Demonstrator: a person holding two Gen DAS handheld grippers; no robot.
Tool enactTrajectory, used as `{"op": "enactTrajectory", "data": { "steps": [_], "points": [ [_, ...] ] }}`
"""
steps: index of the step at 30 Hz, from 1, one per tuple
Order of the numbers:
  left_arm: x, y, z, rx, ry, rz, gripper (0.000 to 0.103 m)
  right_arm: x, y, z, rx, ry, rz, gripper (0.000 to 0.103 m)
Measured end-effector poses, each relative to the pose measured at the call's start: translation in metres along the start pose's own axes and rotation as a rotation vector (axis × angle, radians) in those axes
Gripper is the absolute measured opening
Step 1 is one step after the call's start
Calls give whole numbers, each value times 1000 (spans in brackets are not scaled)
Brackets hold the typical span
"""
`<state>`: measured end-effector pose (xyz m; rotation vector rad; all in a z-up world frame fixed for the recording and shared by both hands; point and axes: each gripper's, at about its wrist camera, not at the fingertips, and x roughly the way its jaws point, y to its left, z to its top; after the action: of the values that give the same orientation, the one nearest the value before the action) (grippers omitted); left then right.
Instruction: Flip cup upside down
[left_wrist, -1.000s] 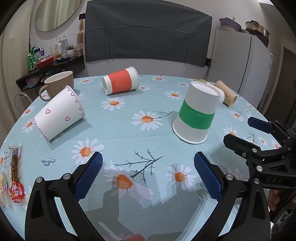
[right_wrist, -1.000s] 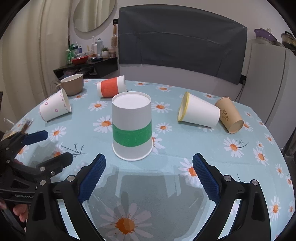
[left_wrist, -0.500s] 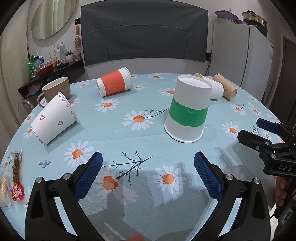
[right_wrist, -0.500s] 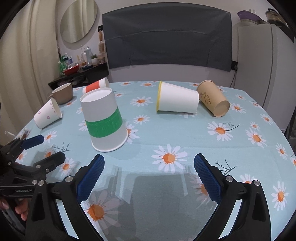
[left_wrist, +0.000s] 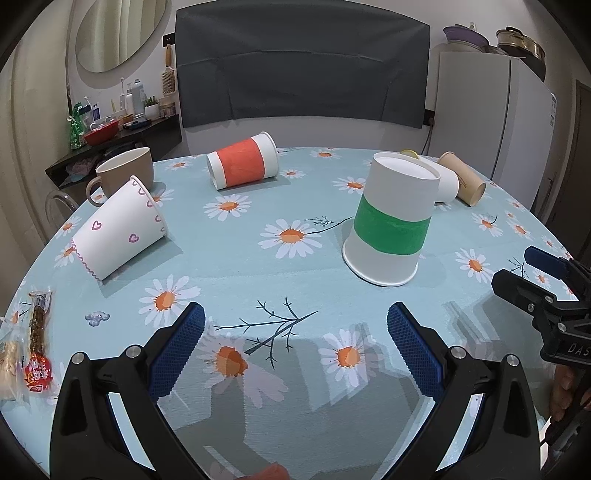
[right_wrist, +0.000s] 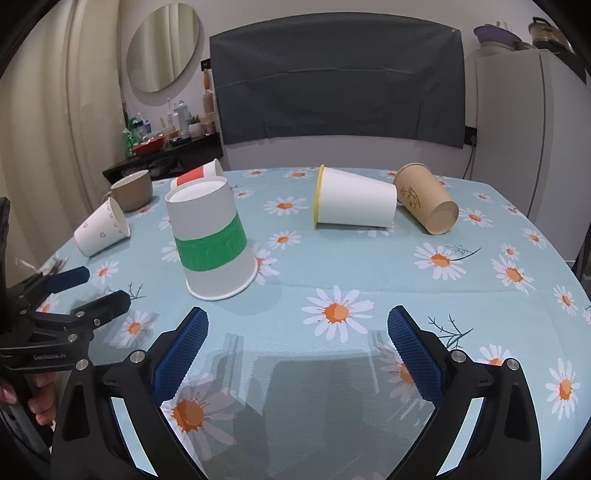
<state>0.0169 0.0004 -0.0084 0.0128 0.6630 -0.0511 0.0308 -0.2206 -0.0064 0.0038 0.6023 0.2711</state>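
A white paper cup with a green band (left_wrist: 391, 221) stands upside down on the daisy tablecloth; it also shows in the right wrist view (right_wrist: 210, 240). My left gripper (left_wrist: 295, 347) is open and empty, well short of it and to its left. My right gripper (right_wrist: 297, 350) is open and empty, near the table's front, to the right of the green cup. Other cups lie on their sides: a hearts cup (left_wrist: 118, 229), an orange-banded cup (left_wrist: 242, 166), a yellow-rimmed white cup (right_wrist: 354, 201) and a brown cup (right_wrist: 426, 203).
A tan ceramic mug (left_wrist: 123, 175) stands upright at the far left. Snack packets (left_wrist: 35, 354) lie at the left table edge. The right gripper shows at the right edge of the left wrist view (left_wrist: 546, 295). A fridge (left_wrist: 491, 125) stands behind the table.
Both grippers have stayed open and empty. The right gripper has swung to the right, so the green cup has shifted left in its view. The left view has shifted only slightly.
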Motion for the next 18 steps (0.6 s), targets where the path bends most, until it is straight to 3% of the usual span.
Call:
{"op": "enactTrajectory", "data": {
  "steps": [18],
  "points": [
    [-4, -1, -2, 7, -24, -13, 97, 2, -4, 0, 18, 2, 6, 94]
  ]
}}
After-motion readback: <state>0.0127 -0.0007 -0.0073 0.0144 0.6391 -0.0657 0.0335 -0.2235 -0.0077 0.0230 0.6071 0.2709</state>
